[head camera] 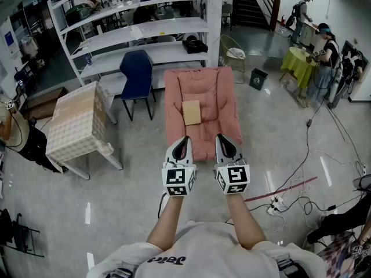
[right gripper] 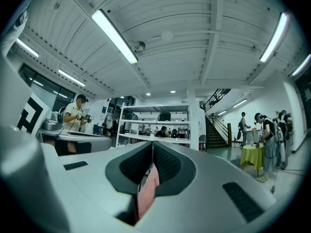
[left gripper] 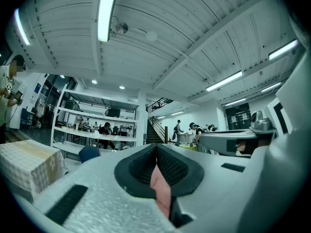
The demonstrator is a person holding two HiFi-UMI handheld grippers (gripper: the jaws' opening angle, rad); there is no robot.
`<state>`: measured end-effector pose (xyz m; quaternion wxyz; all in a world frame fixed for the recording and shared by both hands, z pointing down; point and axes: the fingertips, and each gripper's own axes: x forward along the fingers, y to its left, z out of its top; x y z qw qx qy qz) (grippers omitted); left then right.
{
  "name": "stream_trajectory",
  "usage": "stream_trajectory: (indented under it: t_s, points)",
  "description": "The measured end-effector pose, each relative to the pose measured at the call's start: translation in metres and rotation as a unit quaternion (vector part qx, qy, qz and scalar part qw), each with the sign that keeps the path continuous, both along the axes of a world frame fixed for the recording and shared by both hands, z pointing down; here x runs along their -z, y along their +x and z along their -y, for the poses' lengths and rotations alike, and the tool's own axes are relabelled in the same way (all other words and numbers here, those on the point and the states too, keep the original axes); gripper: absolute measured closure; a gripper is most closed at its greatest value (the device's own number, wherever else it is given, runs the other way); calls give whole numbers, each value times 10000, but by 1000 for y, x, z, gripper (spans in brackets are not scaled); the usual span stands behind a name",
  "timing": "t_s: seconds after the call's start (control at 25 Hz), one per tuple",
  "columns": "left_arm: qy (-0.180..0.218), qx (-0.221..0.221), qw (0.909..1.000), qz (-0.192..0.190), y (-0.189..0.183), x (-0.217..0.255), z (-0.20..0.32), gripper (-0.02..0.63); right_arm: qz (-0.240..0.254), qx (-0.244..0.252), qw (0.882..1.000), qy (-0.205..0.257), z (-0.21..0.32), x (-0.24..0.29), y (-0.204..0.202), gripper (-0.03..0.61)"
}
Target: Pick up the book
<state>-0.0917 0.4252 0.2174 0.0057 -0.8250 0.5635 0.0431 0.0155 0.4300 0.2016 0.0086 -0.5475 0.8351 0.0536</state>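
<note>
A tan book [head camera: 191, 112] lies flat on the seat of a pink cushioned chair [head camera: 223, 106] in the head view. Both grippers are held level side by side just in front of the chair's near edge, short of the book. My left gripper [head camera: 184, 141] is shut with nothing in it; its closed jaws [left gripper: 156, 152] frame a sliver of pink cushion. My right gripper [head camera: 221, 139] is shut and empty too, and in the right gripper view [right gripper: 152, 149] the pink shows below the joined tips.
A table with a checked cloth [head camera: 75, 120] stands to the left, a blue chair [head camera: 137, 74] behind it by white shelving [head camera: 145, 33]. Cables and a power strip [head camera: 275, 204] lie on the floor at right. People stand by a yellow-green table [head camera: 298, 62].
</note>
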Motion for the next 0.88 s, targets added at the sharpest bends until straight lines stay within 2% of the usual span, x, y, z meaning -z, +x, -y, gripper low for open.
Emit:
stream_trajectory:
  t_s: [0.32,0.52,0.72,0.88]
  points:
    - [-182,-288,9992,-200,0,-19,-11,597,-12,-95,9997,-234,-15,-17,-10,560]
    - [-481,-205,9979,-372,0,-45,5,597,94,181,9994,-286,-9,-35,-12,560]
    - [-595,74,9976,-336,9,-53,40,597,173,469,9980,-386,27,-41,0,560]
    - [-620,282,9972,-298,32,-52,89,597,209,691,9966,-406,75,-42,24,560]
